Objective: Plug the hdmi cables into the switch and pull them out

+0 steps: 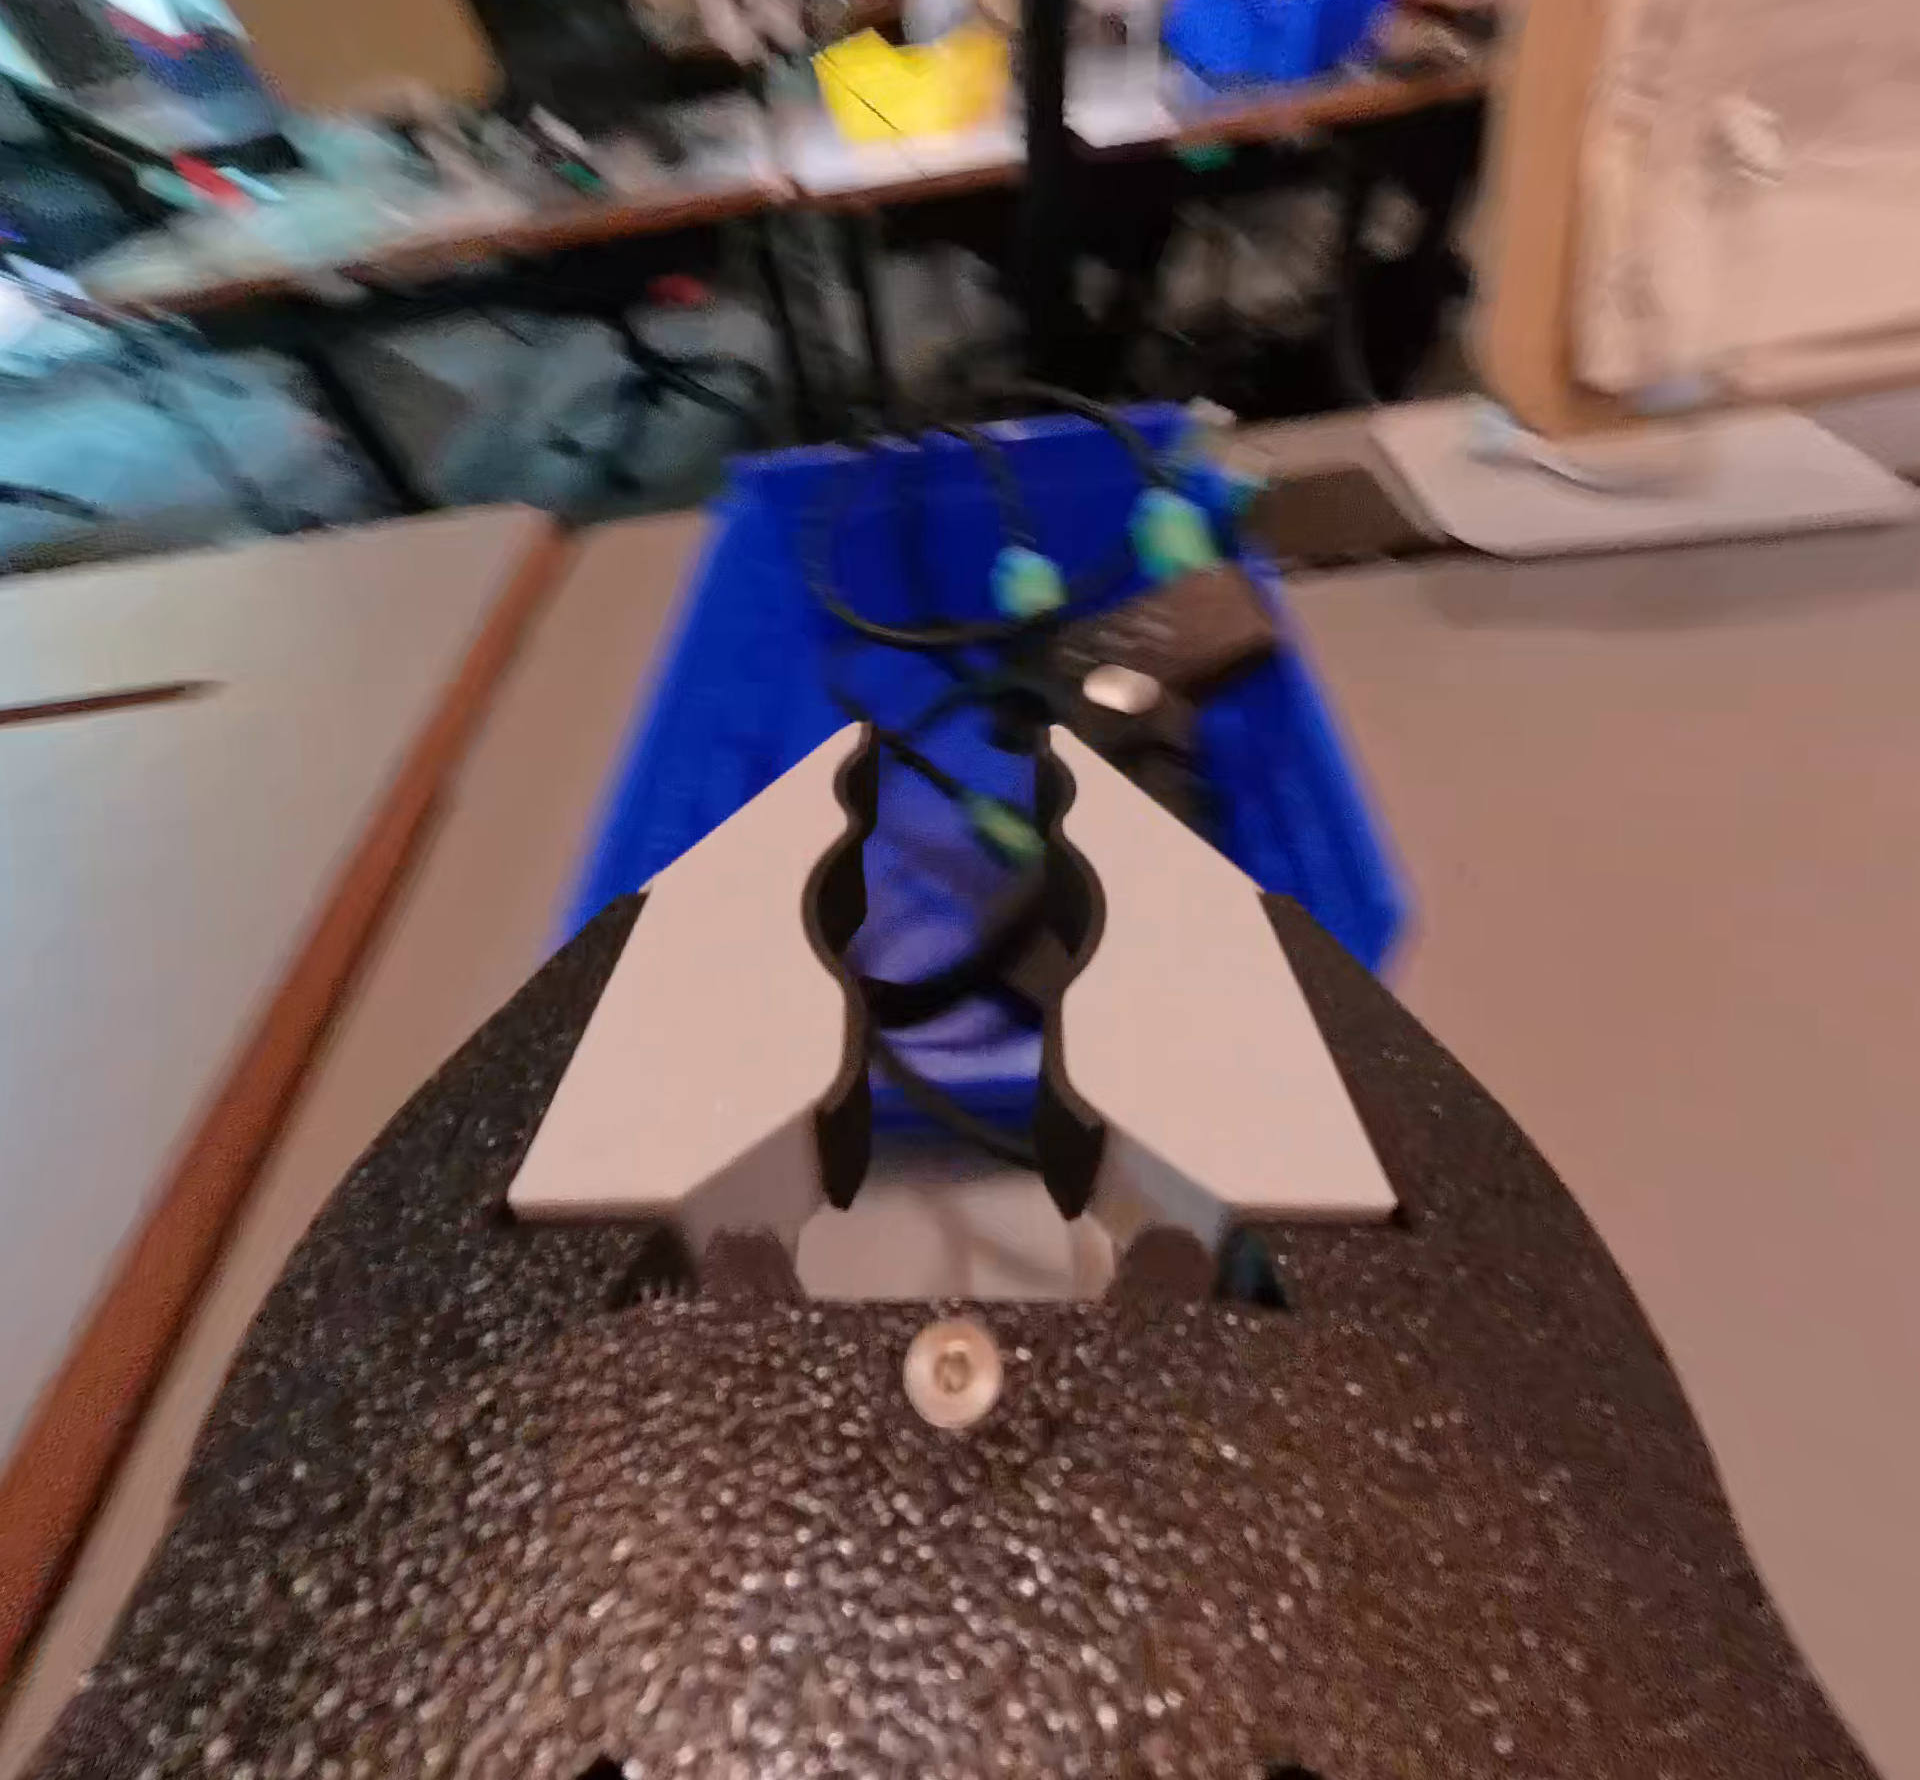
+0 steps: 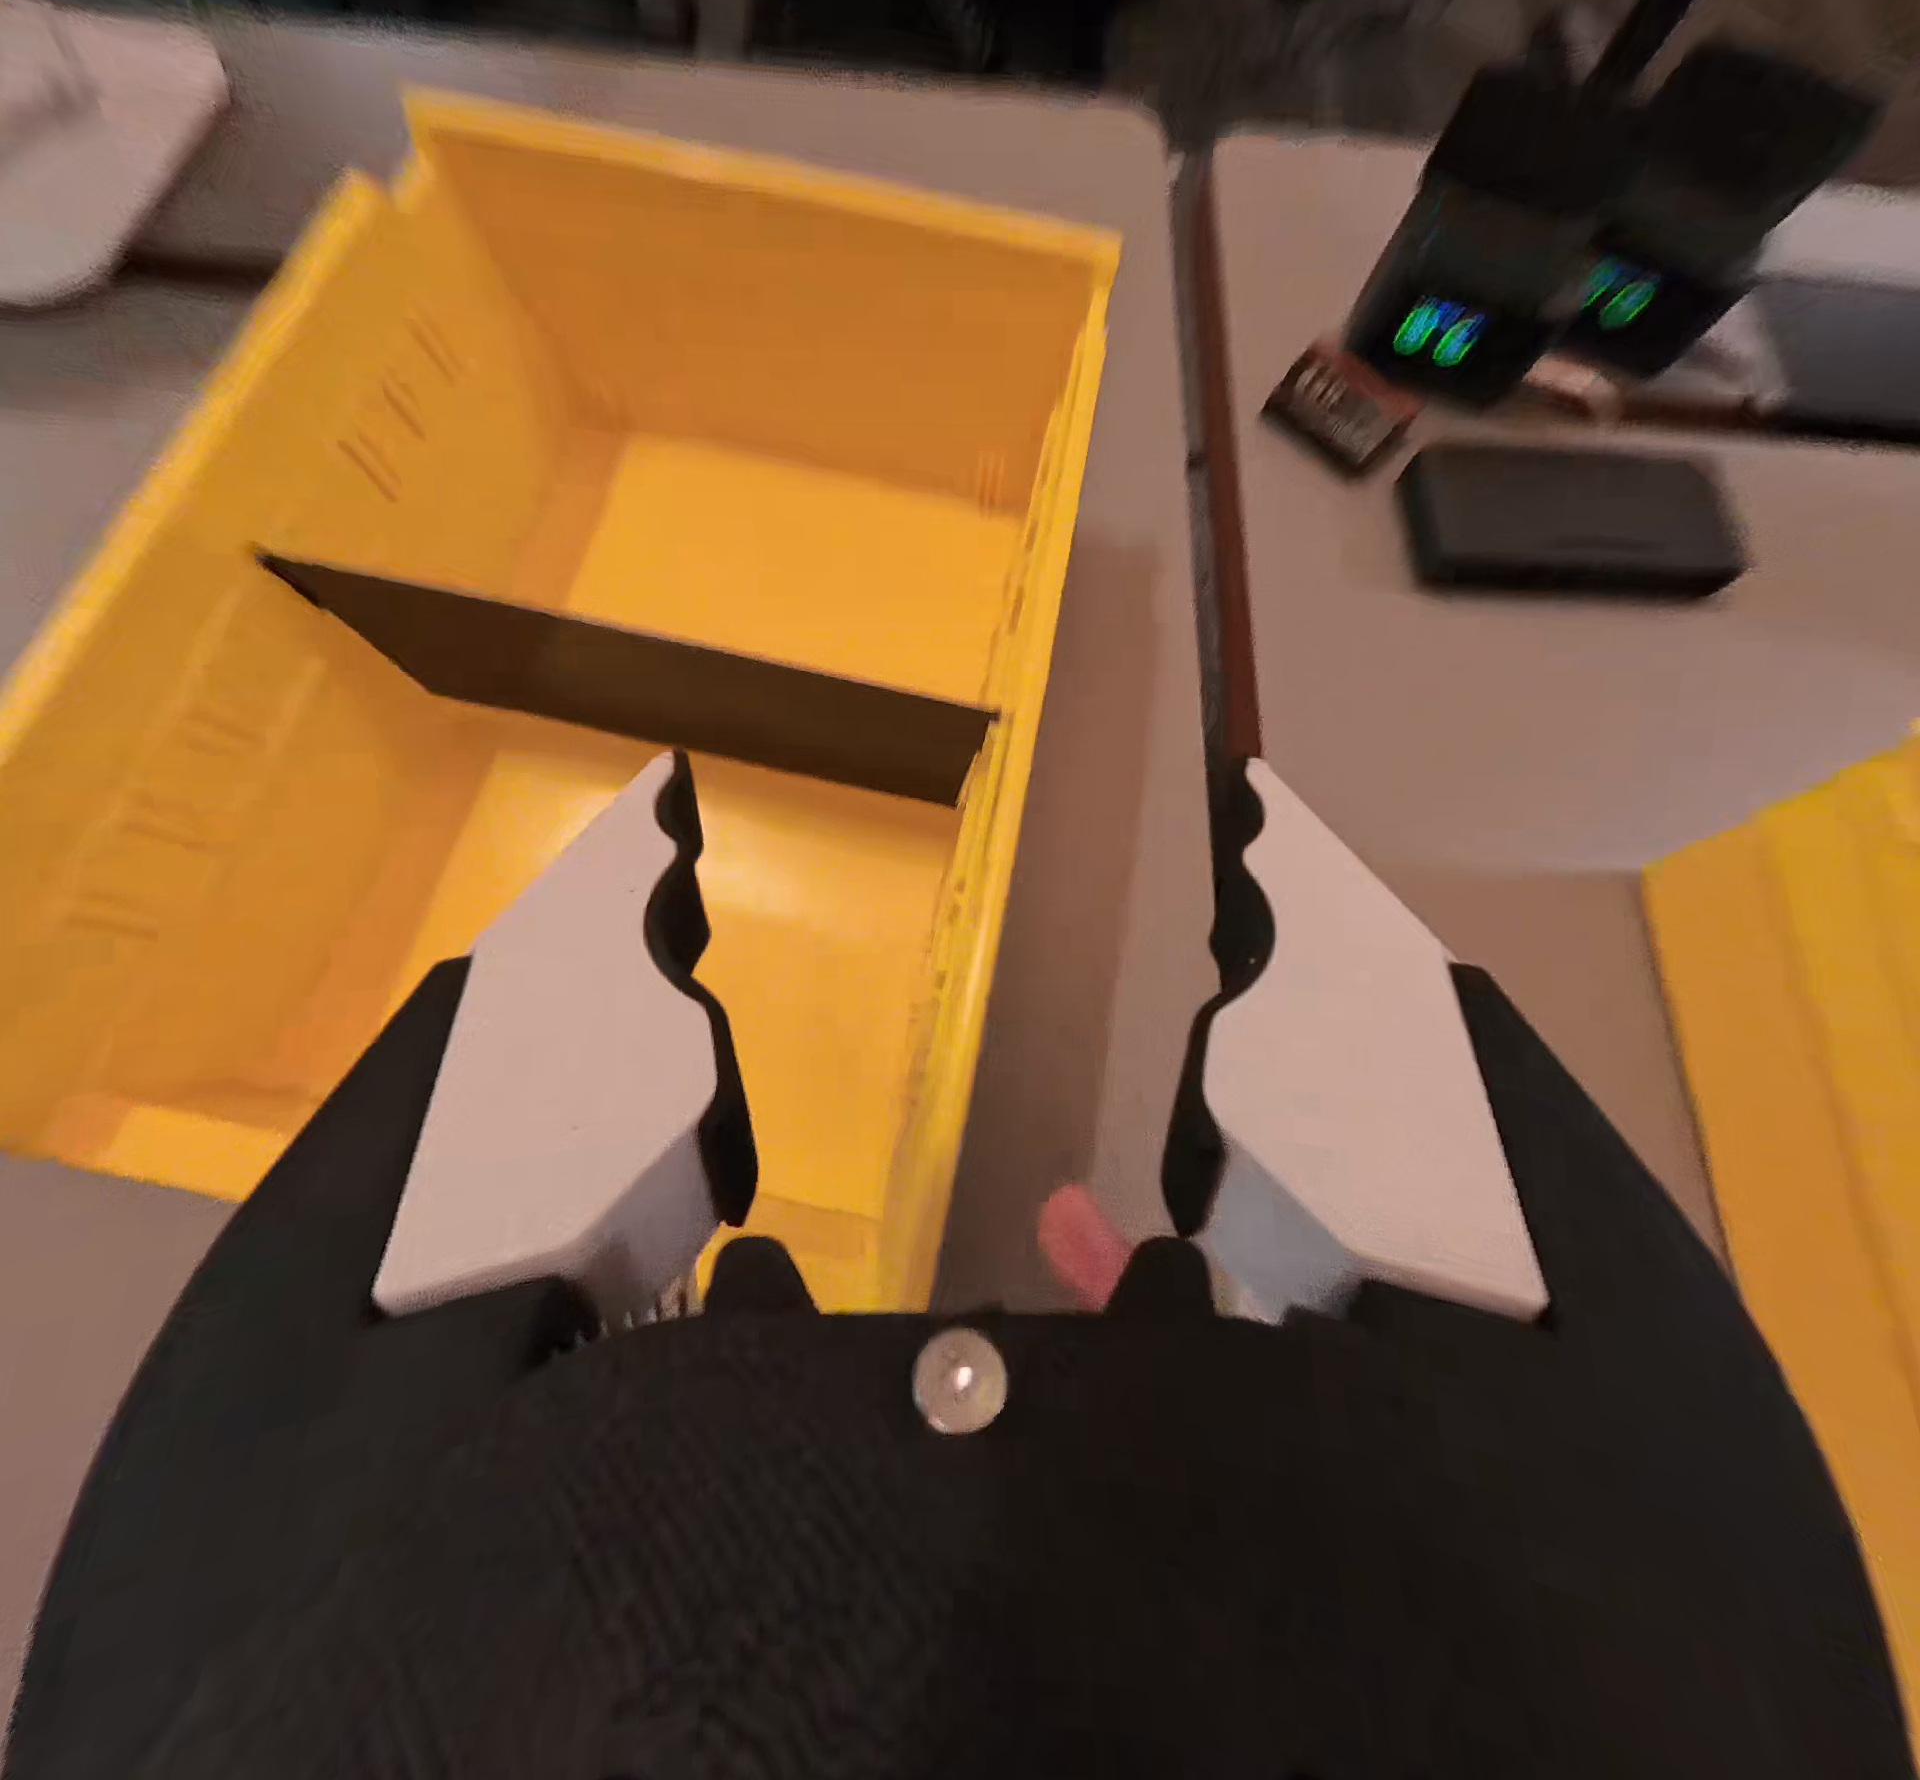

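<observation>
In the left wrist view a blue bin [image 1: 748, 691] stands on the grey table straight ahead. It holds tangled black cables [image 1: 935, 634] with green-blue plug ends [image 1: 1023, 582] and a dark box-shaped device [image 1: 1184, 629], all blurred. My left gripper [image 1: 958, 743] hovers just before the bin, its jaws a narrow gap apart with nothing clearly between them. My right gripper [image 2: 961, 774] is wide open and empty above the near right corner of a yellow bin [image 2: 1049, 587]. No cable shows in the right wrist view.
The yellow bin has a black divider [image 2: 644, 670] and both its compartments are bare. A flat black box [image 2: 1569, 515] and black devices with green lights [image 2: 1439, 328] lie to the right beyond a table seam [image 2: 1216, 535]. Another yellow object [image 2: 1808, 1055] sits at far right. Cluttered shelves [image 1: 623, 213] stand behind.
</observation>
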The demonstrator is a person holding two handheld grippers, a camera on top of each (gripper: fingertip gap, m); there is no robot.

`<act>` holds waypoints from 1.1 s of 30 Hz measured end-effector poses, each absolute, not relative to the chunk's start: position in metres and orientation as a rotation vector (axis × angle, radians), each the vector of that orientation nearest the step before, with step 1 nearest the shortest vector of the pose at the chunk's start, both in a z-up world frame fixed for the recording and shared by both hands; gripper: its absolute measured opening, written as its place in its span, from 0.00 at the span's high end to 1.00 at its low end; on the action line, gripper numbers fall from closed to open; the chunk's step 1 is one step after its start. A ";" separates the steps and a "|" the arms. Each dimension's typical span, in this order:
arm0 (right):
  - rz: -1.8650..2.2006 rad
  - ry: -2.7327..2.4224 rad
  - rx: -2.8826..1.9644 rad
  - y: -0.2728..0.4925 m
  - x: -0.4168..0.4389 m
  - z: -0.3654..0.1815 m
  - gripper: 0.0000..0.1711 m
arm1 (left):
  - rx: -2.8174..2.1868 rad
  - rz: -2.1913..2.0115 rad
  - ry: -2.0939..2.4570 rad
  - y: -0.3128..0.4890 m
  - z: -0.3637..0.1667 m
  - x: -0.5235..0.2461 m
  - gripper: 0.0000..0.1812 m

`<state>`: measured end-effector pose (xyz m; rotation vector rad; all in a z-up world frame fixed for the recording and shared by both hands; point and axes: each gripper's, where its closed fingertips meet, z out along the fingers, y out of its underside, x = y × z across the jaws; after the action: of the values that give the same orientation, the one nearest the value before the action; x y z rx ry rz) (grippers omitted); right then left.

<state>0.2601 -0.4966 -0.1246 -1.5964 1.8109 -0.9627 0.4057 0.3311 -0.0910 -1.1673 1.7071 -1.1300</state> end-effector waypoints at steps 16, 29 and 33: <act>-0.631 1.055 -1.726 -0.240 0.219 -0.086 0.46 | -1.507 -0.846 1.959 0.285 -0.184 0.453 0.85; -0.532 0.881 -1.711 -0.160 0.186 -0.092 0.50 | -1.083 -1.381 1.700 0.253 -0.045 0.435 0.89; -0.475 0.826 -1.617 -0.127 0.184 -0.072 0.51 | -0.857 -1.365 1.648 0.235 0.029 0.405 0.89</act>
<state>0.1843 -0.1266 -0.0720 -1.6172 0.8256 -0.4748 0.4051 0.2346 0.0291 -0.8571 1.6485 -1.3649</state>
